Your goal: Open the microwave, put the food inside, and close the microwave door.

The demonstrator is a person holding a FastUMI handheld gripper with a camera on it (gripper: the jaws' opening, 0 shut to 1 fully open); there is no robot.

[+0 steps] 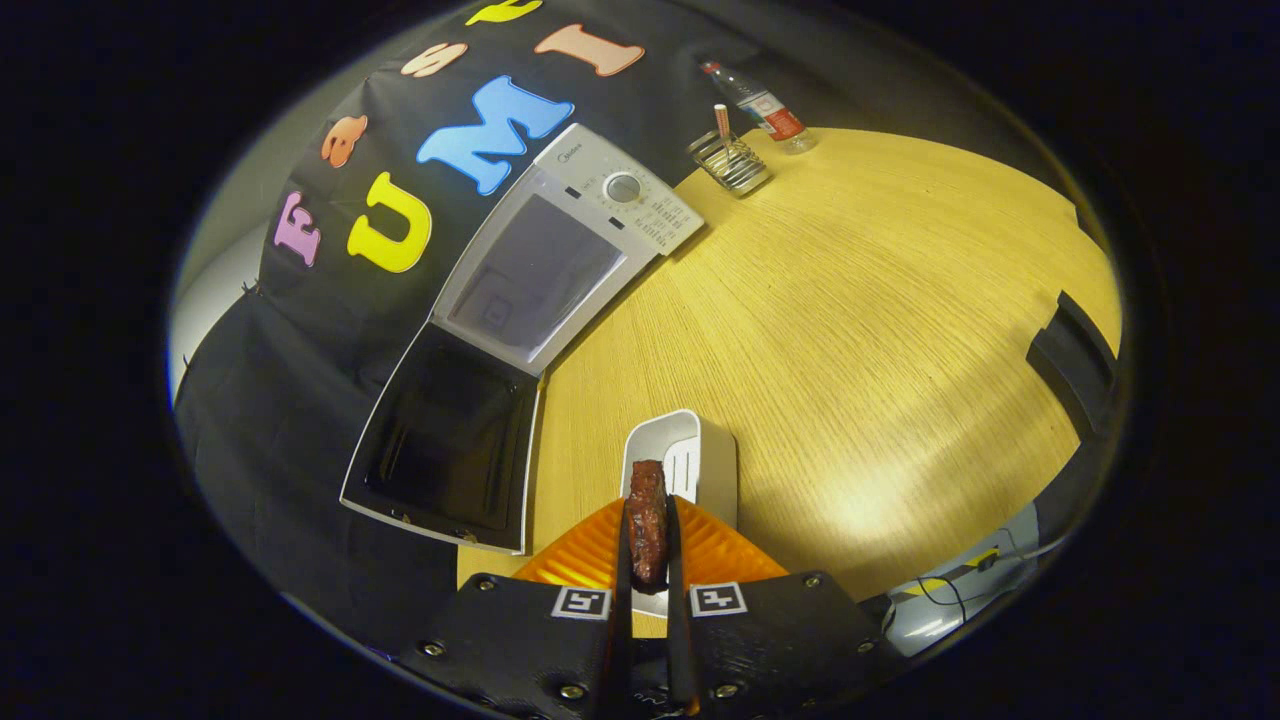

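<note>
**Gripper view: meat pinched above the white tray, microwave door wide open**

The big wooden table (850,330) is the largest thing here. Most of its top is bare, with lots of open room between the microwave and the far right edge.

The white microwave (560,260) stands at the table's left edge, against the black cloth wall. Its door (445,445) is swung all the way open and hangs out past the table edge. The inside of the microwave looks bare and pale. A round knob (622,187) sits on its control panel.

A white tray (690,460) lies on the table just ahead of the fingers, close to the open door but not touching it.

Far back, near the table's far edge, stand a wire holder (730,160) and a plastic bottle (765,107), side by side and well apart from everything else.

The gripper (648,545) has its fingers pressed close on a dark red piece of meat (647,520), pinching it from both sides. The meat stands on edge between them, above the tray's near end.
</note>
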